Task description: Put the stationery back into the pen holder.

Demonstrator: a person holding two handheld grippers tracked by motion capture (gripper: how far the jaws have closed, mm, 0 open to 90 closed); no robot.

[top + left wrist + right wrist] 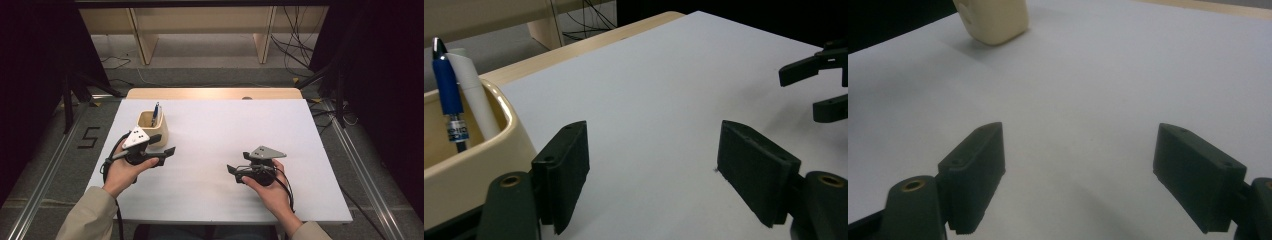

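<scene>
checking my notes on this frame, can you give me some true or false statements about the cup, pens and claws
1. The cup holds a blue pen. True.
2. The left claw grips the pen. False: its jaws are apart with nothing between them.
3. The right claw is open over the bare table. True.
4. The cup lies tipped on its side. False: it stands upright.
5. The cup is nearest the right claw. False: it stands beside the left claw.
</scene>
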